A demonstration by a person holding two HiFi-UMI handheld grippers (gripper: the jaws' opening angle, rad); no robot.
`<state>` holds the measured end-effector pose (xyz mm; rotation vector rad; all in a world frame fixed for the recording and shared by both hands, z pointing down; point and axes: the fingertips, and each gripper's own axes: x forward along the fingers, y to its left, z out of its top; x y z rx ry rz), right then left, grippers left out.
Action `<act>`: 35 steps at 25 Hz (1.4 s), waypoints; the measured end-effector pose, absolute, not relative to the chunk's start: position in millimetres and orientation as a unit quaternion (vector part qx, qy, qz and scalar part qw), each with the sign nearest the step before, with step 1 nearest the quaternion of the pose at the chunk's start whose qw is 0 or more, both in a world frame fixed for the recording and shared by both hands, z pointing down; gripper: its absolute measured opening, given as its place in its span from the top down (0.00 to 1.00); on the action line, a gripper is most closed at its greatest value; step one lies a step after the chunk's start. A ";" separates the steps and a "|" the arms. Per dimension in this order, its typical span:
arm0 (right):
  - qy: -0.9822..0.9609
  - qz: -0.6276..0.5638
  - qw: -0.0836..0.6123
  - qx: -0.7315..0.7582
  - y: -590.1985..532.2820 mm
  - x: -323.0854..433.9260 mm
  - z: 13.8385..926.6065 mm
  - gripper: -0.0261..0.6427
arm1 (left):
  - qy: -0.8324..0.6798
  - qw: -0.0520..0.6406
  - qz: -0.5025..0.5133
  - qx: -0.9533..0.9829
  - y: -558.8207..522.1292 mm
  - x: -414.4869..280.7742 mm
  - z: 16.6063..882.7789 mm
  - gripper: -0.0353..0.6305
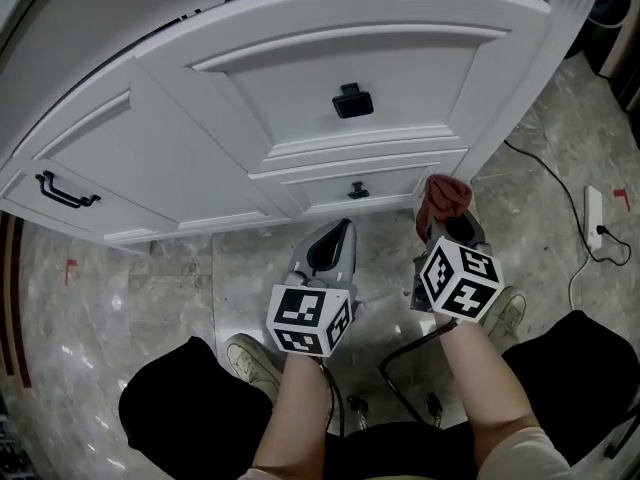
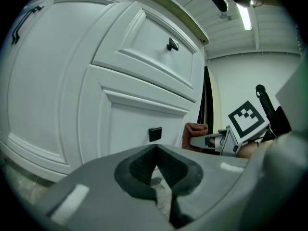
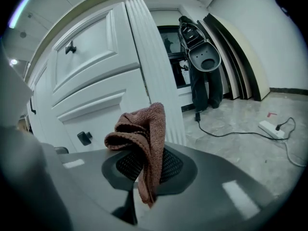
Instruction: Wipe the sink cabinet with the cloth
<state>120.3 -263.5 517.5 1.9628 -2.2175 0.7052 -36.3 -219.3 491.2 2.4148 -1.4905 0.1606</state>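
A person stands over a white sink cabinet [image 1: 300, 98], a pair of tongs in each hand, both pointed at its lower front. The right tongs [image 1: 447, 226] are clamped on a reddish-brown cloth [image 1: 444, 197], which bunches up above the tips and hangs in a fold down between them. The cloth sits at the cabinet's lower right corner, just beside the fluted corner post [image 3: 154, 76]. Whether it touches the white face cannot be told. The left tongs [image 1: 335, 240] are held just to the left of the right pair, above the marble floor [image 1: 170, 278] before the bottom drawer [image 1: 355, 183]. Their tips are pressed together with nothing between them.

A black knob [image 1: 352, 100] sits on the upper panel, and a smaller knob [image 1: 358, 190] is on the bottom drawer. A black bar handle [image 1: 65, 190] marks the door at far left. On the floor to the right lies a white power strip [image 1: 594, 217] with a black cable [image 1: 545, 173] running back toward the cabinet. A pale shoe [image 1: 255, 363] shows below the left tongs.
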 end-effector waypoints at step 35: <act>-0.850 0.258 0.076 0.452 -257.7 -75.6 576.2 0.84 | -0.603 0.199 0.038 0.771 -209.3 -147.4 518.3 0.95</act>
